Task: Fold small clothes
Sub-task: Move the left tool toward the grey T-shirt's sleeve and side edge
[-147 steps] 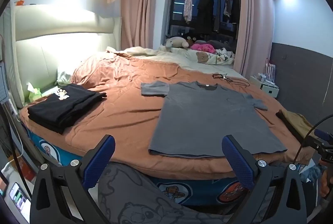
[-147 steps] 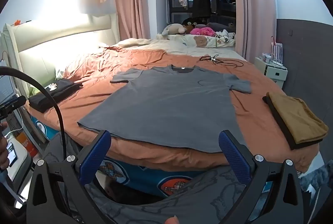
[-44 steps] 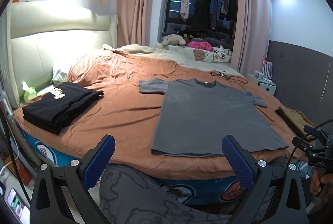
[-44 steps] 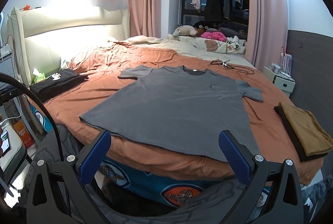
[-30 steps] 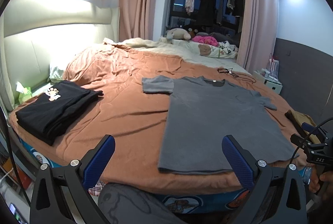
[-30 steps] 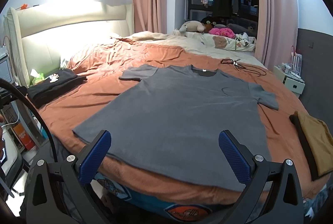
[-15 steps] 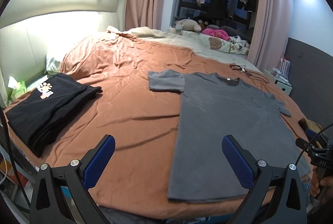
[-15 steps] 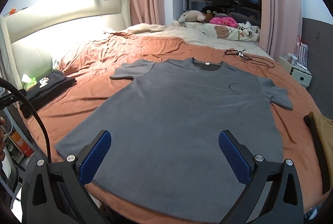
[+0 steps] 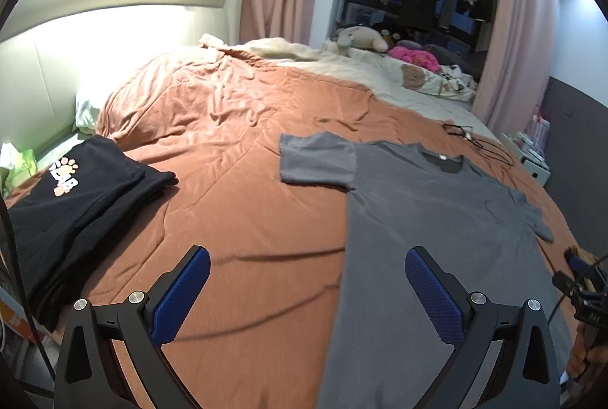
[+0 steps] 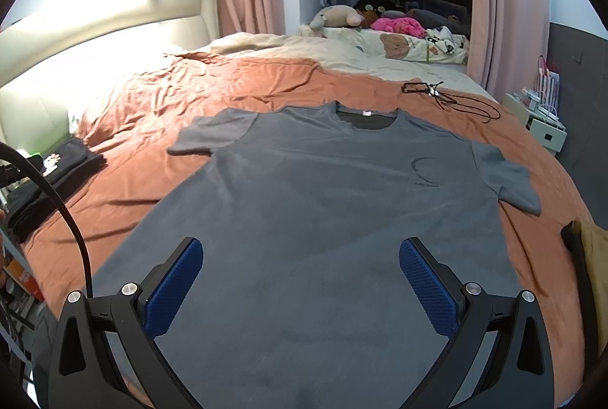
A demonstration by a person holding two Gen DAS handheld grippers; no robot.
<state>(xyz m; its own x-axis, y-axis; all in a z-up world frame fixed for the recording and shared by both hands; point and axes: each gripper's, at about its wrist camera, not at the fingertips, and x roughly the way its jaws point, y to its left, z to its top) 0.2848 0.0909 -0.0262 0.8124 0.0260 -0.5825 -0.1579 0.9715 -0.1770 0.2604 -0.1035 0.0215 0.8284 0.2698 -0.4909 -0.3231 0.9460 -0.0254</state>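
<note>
A grey T-shirt lies flat, front up, on the rust-coloured bedspread, collar toward the far side, both sleeves spread. My right gripper hovers open over the shirt's lower body, nothing between its blue pads. In the left wrist view the same grey T-shirt lies to the right. My left gripper is open above the shirt's left edge and the bare bedspread. The left sleeve lies ahead of it.
A folded black shirt stack with a paw print sits at the bed's left edge. A folded tan garment lies at the right edge. A black cord with glasses rests beyond the collar. Plush toys and pillows line the far side.
Both grippers have moved forward and lower, from beyond the bed's near edge to over the bed. The shirt has not moved. Both stay open.
</note>
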